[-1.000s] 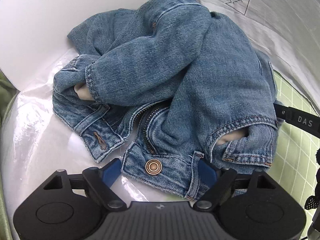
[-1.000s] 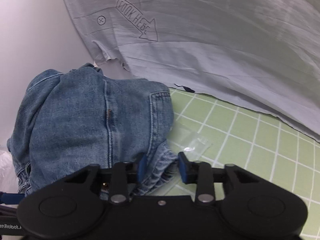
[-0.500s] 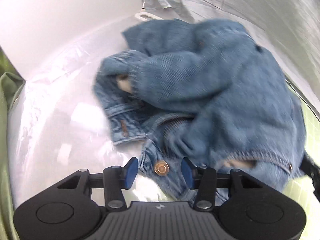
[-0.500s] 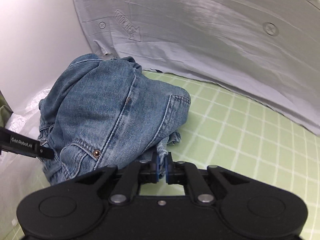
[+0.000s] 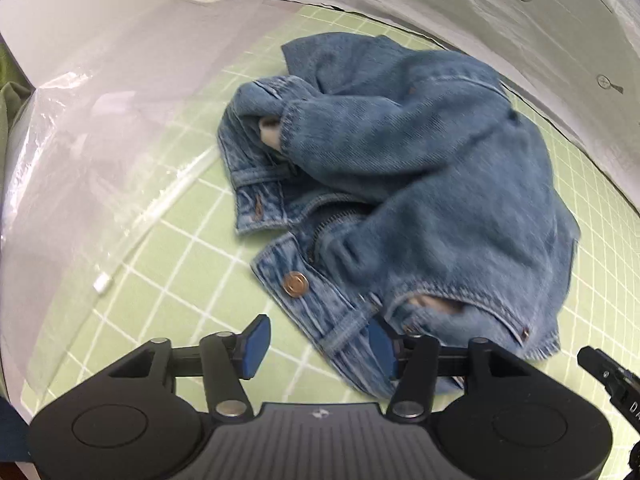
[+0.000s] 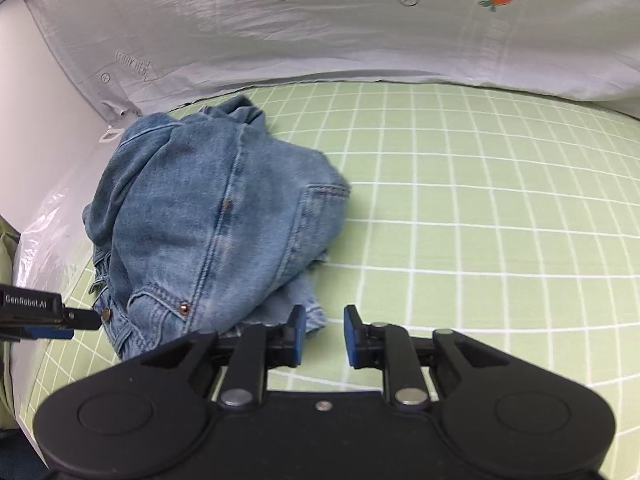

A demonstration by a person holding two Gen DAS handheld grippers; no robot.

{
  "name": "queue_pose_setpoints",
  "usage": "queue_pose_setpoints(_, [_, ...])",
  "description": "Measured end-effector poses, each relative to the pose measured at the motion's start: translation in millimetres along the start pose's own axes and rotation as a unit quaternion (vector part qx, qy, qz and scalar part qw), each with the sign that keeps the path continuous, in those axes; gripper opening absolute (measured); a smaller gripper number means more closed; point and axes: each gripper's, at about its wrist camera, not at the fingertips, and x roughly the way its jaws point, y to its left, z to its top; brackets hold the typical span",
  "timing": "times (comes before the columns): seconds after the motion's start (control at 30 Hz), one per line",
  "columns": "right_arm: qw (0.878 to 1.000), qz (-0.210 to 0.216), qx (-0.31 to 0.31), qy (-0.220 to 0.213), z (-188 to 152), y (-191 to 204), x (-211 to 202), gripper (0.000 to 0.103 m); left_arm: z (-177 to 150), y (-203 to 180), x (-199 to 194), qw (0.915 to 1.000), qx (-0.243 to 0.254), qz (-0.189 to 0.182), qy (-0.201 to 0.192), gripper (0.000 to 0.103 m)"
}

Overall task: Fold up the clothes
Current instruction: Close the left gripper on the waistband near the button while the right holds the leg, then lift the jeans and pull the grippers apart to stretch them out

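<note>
The crumpled denim jeans (image 5: pixel 420 184) are lying bunched on the green gridded mat (image 6: pixel 480 220), waistband and brass button (image 5: pixel 295 284) pointing toward the lower frame edge. The left gripper (image 5: pixel 316 346) is spreading released around the waistband; the right gripper (image 6: pixel 323 336) is hanging released beside the hem.

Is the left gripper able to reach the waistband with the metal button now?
Probably yes. The left gripper is open, and the jeans' waistband with its button lies just ahead, partly between the fingers. Nothing covers it on the green mat.
</note>
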Motion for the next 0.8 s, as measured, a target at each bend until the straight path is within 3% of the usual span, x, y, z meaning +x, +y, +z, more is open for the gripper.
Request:
queue_pose_setpoints(0.07, [1.000,-0.017,0.011,-0.011,-1,-21,-12,0.047,-12,-17,-9,0.9999,0.006,-0.002,-0.010,0.069])
queue_pose_setpoints(0.13, [0.999,-0.040,0.023,-0.018,-5,-48,-23,0.063,-23,-45,-16,0.9996,0.011,-0.004,-0.024,0.081])
queue_pose_setpoints(0.2, [0.997,-0.057,0.037,-0.018,-10,-76,-32,0.067,-19,-67,-5,0.9992,0.021,-0.006,-0.034,0.088])
queue_pose_setpoints(0.5, [0.986,-0.119,0.120,-0.004,-37,-194,-50,0.070,-22,-139,41,0.9940,0.093,0.055,-0.015,0.089])
queue_pose_setpoints(0.57, [0.982,-0.128,0.137,-0.001,-39,-211,-50,0.070,-22,-137,46,0.9944,0.083,0.063,-0.015,0.085])
queue_pose_setpoints(0.63, [0.979,-0.136,0.149,0.003,-40,-221,-50,0.070,-22,-132,46,0.9952,0.071,0.065,-0.020,0.051])
queue_pose_setpoints(0.7, [0.978,-0.140,0.157,0.001,-42,-226,-52,0.070,-22,-121,37,0.9965,0.054,0.053,-0.036,0.032])
queue_pose_setpoints(0.8, [0.976,-0.143,0.161,0.001,-47,-222,-50,0.070,-21,-102,20,0.9970,0.029,0.036,-0.062,0.018])
